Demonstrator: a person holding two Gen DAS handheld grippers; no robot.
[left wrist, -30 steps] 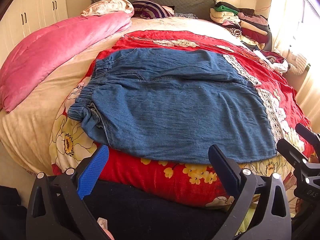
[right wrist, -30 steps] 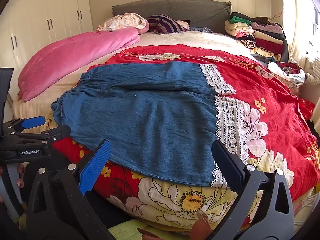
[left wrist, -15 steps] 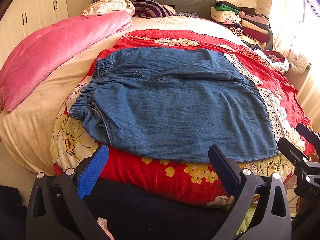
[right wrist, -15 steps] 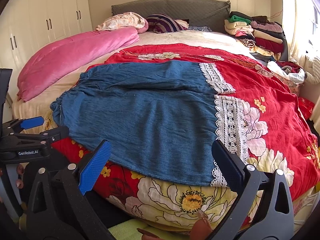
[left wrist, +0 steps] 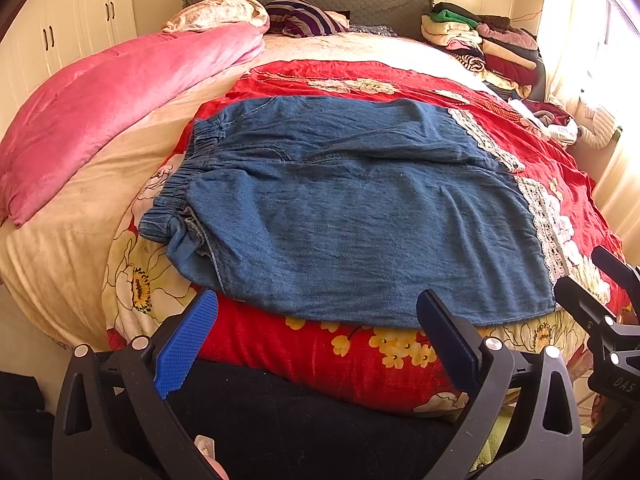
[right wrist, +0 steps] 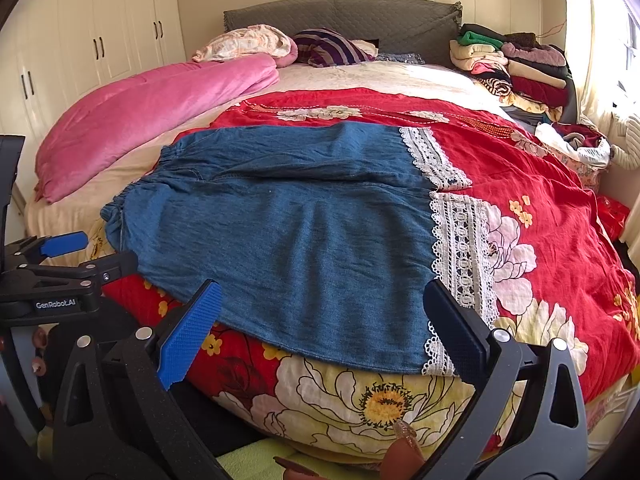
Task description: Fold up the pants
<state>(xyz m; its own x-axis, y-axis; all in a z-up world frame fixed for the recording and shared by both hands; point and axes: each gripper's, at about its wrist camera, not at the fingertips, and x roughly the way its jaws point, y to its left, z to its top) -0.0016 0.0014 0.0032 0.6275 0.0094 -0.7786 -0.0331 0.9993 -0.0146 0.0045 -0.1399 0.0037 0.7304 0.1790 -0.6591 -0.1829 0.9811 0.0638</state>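
Denim pants spread flat on the red floral quilt

The red floral quilt (right wrist: 540,200) covers the bed's near side; on it lie the denim pants (right wrist: 304,240), waistband left, lace cuffs (right wrist: 460,240) right, legs side by side. Left gripper (left wrist: 316,336) and right gripper (right wrist: 320,320) hover just short of the pants' near edge, each spread wide and empty

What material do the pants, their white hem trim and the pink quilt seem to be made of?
Pants: probably thin denim or chambray, matte; faded blue weave, contrast seam stitching, soft creases.
Hem trim: lace, likely cotton; openwork holes show the red cover beneath.
Pink quilt: looks like plush velvet or fleece; soft sheen, puffy folds. Exact fibres cannot be told.
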